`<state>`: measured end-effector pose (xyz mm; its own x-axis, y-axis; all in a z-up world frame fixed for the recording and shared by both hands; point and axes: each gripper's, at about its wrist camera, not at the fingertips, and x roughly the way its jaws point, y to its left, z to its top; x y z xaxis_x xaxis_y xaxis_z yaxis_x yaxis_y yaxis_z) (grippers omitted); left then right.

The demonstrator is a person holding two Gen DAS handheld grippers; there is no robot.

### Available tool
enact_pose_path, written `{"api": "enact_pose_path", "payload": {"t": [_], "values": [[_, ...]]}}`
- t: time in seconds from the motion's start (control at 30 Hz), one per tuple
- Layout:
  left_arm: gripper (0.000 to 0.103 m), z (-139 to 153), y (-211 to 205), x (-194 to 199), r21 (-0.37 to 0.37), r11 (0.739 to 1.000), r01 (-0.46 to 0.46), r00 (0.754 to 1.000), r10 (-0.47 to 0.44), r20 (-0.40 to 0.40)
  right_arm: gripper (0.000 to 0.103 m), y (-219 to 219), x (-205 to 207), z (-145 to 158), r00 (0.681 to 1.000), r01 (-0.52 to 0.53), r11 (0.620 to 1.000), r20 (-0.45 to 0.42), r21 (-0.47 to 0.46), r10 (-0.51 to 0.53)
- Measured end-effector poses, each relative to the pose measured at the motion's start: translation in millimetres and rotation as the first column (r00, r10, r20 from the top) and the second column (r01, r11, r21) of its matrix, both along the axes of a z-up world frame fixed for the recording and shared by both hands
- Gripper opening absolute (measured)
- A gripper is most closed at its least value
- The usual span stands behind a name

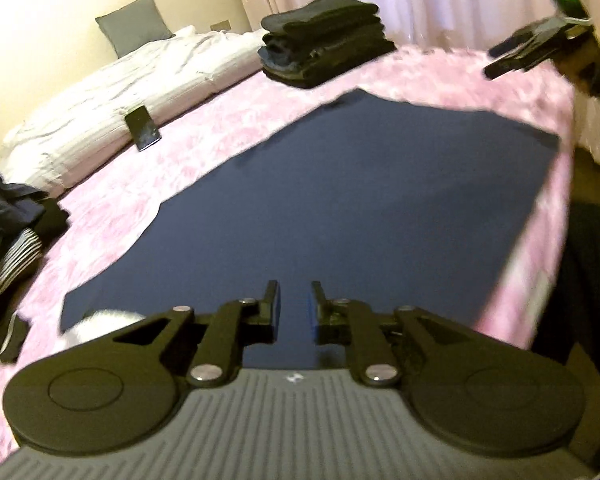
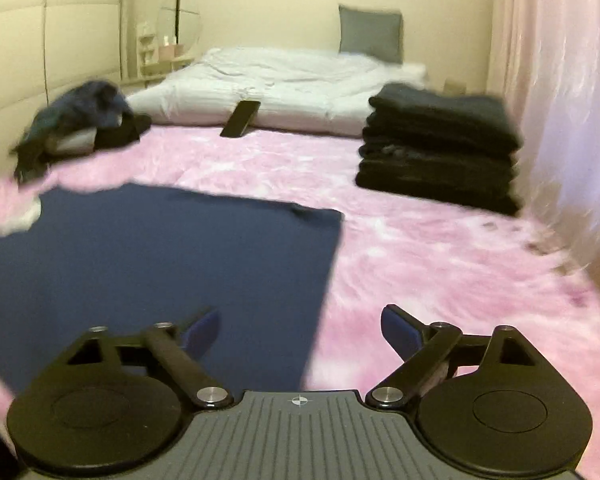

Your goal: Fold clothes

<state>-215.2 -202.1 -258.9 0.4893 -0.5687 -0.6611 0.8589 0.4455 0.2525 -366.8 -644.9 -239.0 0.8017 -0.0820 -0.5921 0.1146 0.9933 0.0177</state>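
Two pairs of tongs are in play, and neither grips anything. Your left tongs (image 1: 294, 308) stand with a narrow gap between the pads and only air in it; your right tongs (image 2: 300, 330) are spread wide, also bare.

The navy garment (image 1: 340, 200) lies flat on the pink blanket (image 1: 228, 132), spread into a rough rectangle. From your left tongs it stretches straight ahead, its long axis running away from you toward the far right corner, with the near edge just under the pads. From your right tongs the same garment (image 2: 160, 264) sits ahead and to the left: its right edge runs nearly under the left finger, while the right finger hangs over bare blanket (image 2: 440, 264). So your left hand looks the nearer to the cloth's middle and near edge, and your right hand the nearer to that long side edge. My guess is that the next fold turns on that side edge, which would mean shifting the right tongs leftward to straddle it.

The left view alone shows your right tongs (image 1: 540, 40) from outside, held high past the far corner. The right view alone shows the garment's far edge squarely, slightly rumpled. Both views show the folded stack (image 2: 440, 148), the unfolded heap (image 2: 80, 116) and a phone (image 2: 242, 118) by the white duvet (image 2: 280, 88), all well apart from the garment.
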Motion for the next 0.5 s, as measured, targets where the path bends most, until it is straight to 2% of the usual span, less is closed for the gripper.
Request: {"api": "enact_pose_path", "payload": {"t": [0.1, 0.2, 0.33, 0.4, 0.43, 0.47, 0.5], "values": [[0.012, -2.3, -39.9, 35.3, -0.007, 1.000, 0.022, 1.000, -0.022, -0.008, 0.089, -35.5, 72.7, -4.6, 0.999, 0.019, 0.995, -0.030, 0.100, -0.016], [0.016, -8.3, -77.0, 69.9, -0.005, 0.999, 0.049, 0.999, -0.049, -0.014, 0.083, -71.4, 140.8, -20.9, 0.998, 0.044, 0.978, -0.063, 0.204, -0.032], [0.020, -23.7, -114.0, 103.7, 0.018, 0.996, 0.088, 0.996, -0.088, -0.016, 0.067, -112.2, 214.3, -51.9, 0.994, 0.072, 0.942, -0.104, 0.329, -0.040], [0.021, -32.8, -126.1, 116.1, 0.027, 0.995, 0.097, 0.995, -0.096, -0.019, 0.061, -121.7, 237.5, -64.4, 0.992, 0.069, 0.927, -0.126, 0.370, -0.024], [0.021, -37.2, -130.2, 120.6, 0.030, 0.995, 0.098, 0.995, -0.097, -0.021, 0.056, -125.1, 247.4, -70.8, 0.990, 0.065, 0.920, -0.138, 0.387, -0.012], [0.021, -41.0, -132.5, 123.5, 0.030, 0.995, 0.097, 0.995, -0.096, -0.025, 0.040, -127.3, 251.1, -76.9, 0.989, 0.059, 0.916, -0.149, 0.397, 0.001], [0.022, -44.7, -134.2, 126.1, 0.030, 0.995, 0.096, 0.995, -0.095, -0.031, 0.029, -127.0, 256.9, -80.5, 0.986, 0.046, 0.915, -0.165, 0.400, 0.023]]}}
